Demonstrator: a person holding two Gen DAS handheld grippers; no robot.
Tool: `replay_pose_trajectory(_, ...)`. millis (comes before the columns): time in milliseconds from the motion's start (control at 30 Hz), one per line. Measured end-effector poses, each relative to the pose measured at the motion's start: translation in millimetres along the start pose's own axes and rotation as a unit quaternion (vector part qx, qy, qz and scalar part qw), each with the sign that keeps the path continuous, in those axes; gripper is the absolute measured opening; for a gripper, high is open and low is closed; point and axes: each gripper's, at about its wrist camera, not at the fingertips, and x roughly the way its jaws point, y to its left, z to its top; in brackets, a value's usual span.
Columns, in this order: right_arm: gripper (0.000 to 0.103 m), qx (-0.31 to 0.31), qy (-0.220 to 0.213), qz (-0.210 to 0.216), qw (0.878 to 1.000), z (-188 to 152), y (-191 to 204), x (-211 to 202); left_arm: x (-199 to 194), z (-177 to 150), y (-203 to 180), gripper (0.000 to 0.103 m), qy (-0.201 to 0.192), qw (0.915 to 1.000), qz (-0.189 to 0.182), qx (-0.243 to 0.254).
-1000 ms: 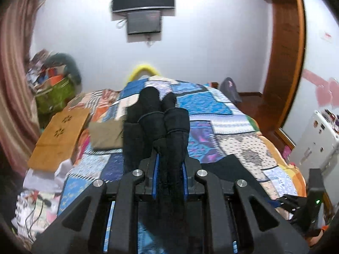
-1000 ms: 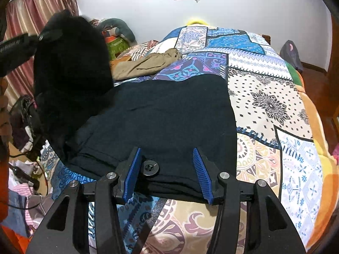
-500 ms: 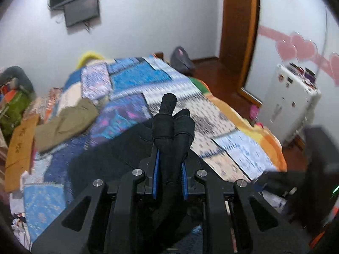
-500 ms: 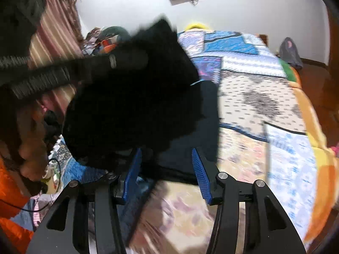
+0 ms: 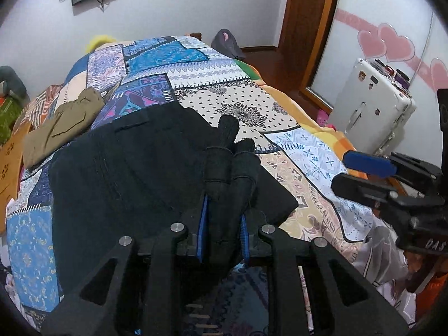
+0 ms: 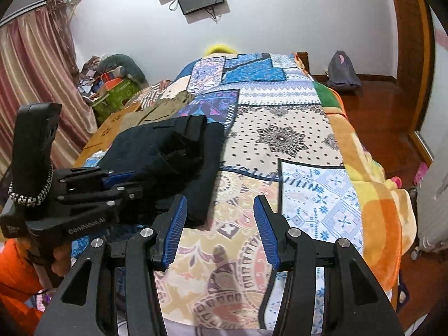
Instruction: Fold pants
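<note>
The black pants (image 5: 134, 168) lie folded on the patchwork bedspread (image 5: 294, 151); they also show in the right wrist view (image 6: 168, 151). My left gripper (image 5: 222, 224) is shut on a bunched end of the pants, held over the folded stack; it appears at the left of the right wrist view (image 6: 112, 184). My right gripper (image 6: 221, 224) is open and empty, over bare bedspread just right of the pants; its blue pad shows in the left wrist view (image 5: 366, 162).
Olive-brown pants (image 5: 61, 128) lie further back left on the bed. A wooden board (image 5: 8, 162) sits at the bed's left edge. A white suitcase (image 5: 369, 103) stands right of the bed. A grey bag (image 6: 343, 70) lies on the floor by the wall.
My left gripper carried the bunched pant end over from the left and lowered it onto the stack. My right gripper drew back off the pants to the right, still open.
</note>
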Motion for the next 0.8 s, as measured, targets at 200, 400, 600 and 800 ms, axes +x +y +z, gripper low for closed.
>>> replay_pose_trajectory(200,0.046,-0.016,-0.014,0.011,1.000,8,17,-3,-24,6,9,0.054,-0.018,0.9991,-0.016,-0.034)
replay_pose_trajectory(400,0.046,-0.030,-0.032,0.012,0.999,19,31,-8,-55,14,25,0.055,-0.065,0.9968,0.002,-0.046)
replay_pose_trajectory(600,0.046,-0.048,-0.044,0.031,0.997,33,49,-2,-68,15,70,0.056,-0.082,0.9928,0.056,-0.067)
replay_pose_trajectory(800,0.046,-0.073,-0.031,0.054,0.995,44,71,31,-53,5,119,0.056,-0.056,0.9895,0.089,-0.099)
